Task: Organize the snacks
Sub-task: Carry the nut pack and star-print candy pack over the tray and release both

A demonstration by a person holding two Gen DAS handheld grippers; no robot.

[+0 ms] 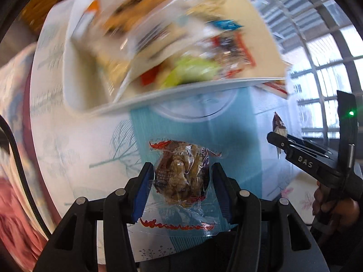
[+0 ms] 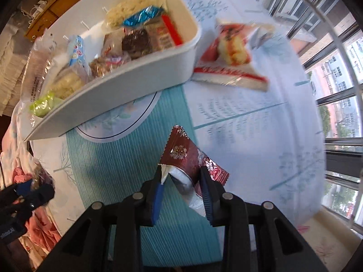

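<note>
Left gripper [image 1: 182, 176]: blue pads clamped on a clear snack pack [image 1: 181, 176] with brown contents, held above the tablecloth [image 1: 79, 136].

Right gripper [image 2: 181, 176]: jaws narrow, pinching a dark red snowflake wrapper [image 2: 183, 154] that sticks out past the fingertips.

White bin [image 2: 127, 86] of snacks lies beyond both grippers. Red-and-white cake pack [image 2: 231, 54] rests on the cloth just beside the bin.

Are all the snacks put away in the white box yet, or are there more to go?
Nearly there. Done: the white box already holds many packets. In hand: the left tongs grip a clear packet of brown snack, and the right tongs pinch a dark red snowflake wrapper, both outside the box. Left: a red and white cake packet lies on the tablecloth beside the box.
</note>
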